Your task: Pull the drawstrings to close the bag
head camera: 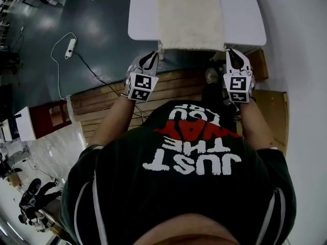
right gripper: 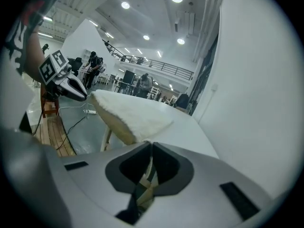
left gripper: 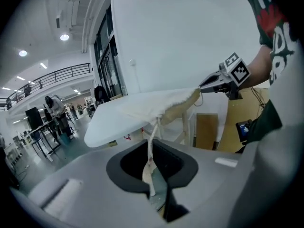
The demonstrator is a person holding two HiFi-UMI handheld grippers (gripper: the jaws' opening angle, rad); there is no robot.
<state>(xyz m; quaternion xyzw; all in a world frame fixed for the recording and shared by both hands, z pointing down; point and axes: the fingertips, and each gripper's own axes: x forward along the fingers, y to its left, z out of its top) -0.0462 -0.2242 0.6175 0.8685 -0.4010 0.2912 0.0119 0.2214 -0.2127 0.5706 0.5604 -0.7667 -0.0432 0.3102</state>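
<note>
A cream drawstring bag lies flat on the white table, its mouth at the near edge. My left gripper sits at the bag's near left corner, my right gripper at the near right corner. In the left gripper view a cream drawstring runs down from the bag into my left gripper, which is shut on it. In the right gripper view the bag ends just ahead of my right gripper, shut on a short piece of drawstring.
The table's near edge overhangs a wooden platform where the person stands. A power strip with its cable lies on the dark floor to the left. A white wall rises on the right, with a wooden panel beside it.
</note>
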